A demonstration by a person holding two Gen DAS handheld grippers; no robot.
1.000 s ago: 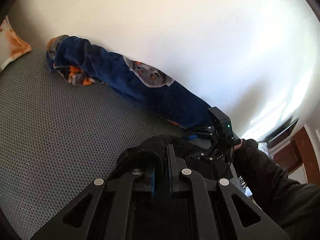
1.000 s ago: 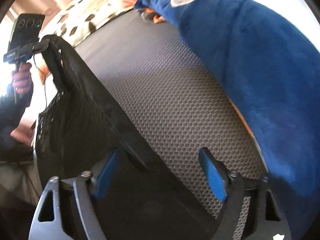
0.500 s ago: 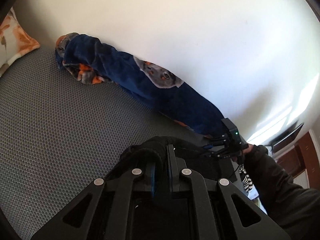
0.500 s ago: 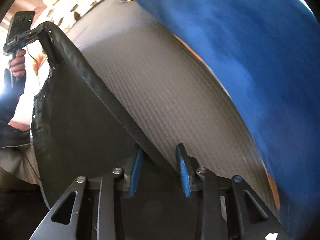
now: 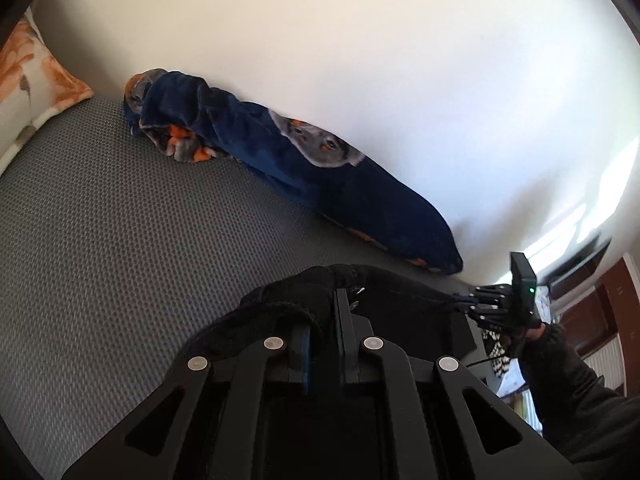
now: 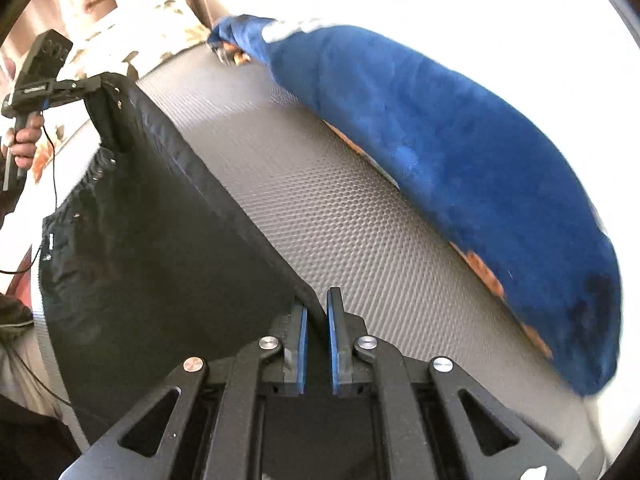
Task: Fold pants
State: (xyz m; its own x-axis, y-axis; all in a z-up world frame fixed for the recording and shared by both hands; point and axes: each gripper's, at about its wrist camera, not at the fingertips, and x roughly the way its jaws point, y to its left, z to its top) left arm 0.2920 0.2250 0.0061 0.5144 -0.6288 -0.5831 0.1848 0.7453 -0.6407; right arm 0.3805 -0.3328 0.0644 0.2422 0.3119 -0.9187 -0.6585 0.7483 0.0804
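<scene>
Black pants (image 6: 140, 240) hang stretched as a taut sheet between my two grippers above a grey honeycomb mattress (image 6: 340, 220). My right gripper (image 6: 318, 308) is closing its blue pads on the pants' near edge, with the fabric pinched between them. In the same view my left gripper (image 6: 92, 84) holds the far corner high at the upper left, a hand on its handle. The left wrist view shows my left gripper (image 5: 326, 300) shut on a bunched corner of the pants (image 5: 288, 304). Their top edge runs across to my right gripper (image 5: 476, 300).
A rolled navy blanket (image 5: 320, 172) with orange and grey prints lies along the white wall (image 5: 400, 80) at the mattress's far side. A floral pillow (image 5: 28, 80) sits at the head end. Dark wooden furniture (image 5: 592, 312) stands beyond the mattress's end.
My right gripper's jaws went from wide open to pinching the pants' edge, and it moved away from the left gripper and rose. The fabric now hangs taut. The left gripper kept its grip.
</scene>
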